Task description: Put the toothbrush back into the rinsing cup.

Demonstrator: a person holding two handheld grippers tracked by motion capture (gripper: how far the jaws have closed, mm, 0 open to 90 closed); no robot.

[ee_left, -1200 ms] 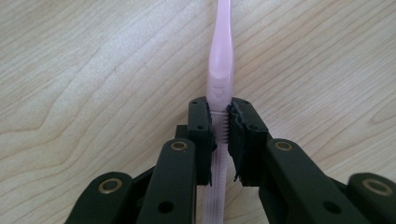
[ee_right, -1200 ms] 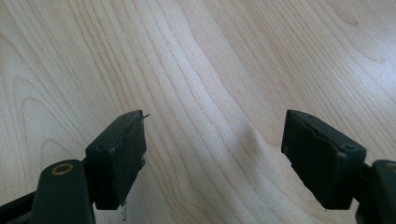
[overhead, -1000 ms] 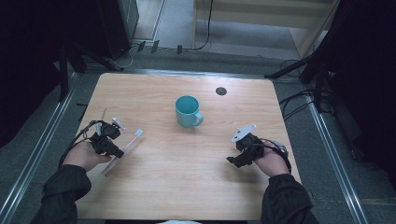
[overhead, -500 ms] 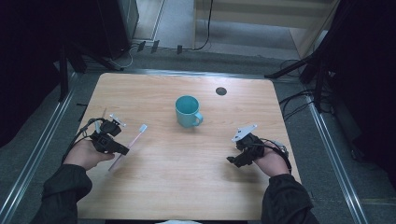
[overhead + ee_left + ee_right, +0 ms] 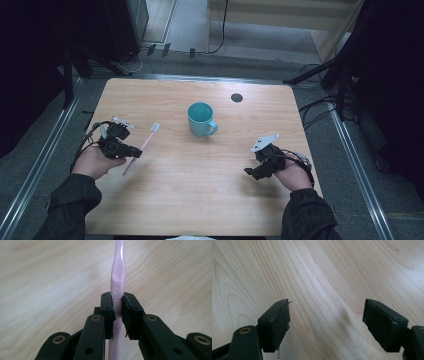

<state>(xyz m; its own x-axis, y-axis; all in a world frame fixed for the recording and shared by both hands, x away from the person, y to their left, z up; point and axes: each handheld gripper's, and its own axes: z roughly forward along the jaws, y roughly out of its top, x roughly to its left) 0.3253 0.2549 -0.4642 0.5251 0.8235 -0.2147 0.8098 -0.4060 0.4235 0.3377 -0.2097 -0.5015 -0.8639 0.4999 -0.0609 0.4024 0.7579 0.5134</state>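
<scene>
Toothbrush (image 5: pixel 141 149) in left gripper (image 5: pixel 131 150), now angled further toward mug (image 5: pixel 201 119).

Light wooden table (image 5: pixel 200 200); grey floor (image 5: pixel 260 62); cables (image 5: pixel 320 107); dark surroundings.

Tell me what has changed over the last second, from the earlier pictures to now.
The left gripper, shut on the pink toothbrush, has swung it: the brush head, which pointed toward the table's middle, now points more toward the far edge, nearer the teal mug. The grip held throughout. The mug, the right gripper with its jaws open, and the table stayed as they were.
</scene>
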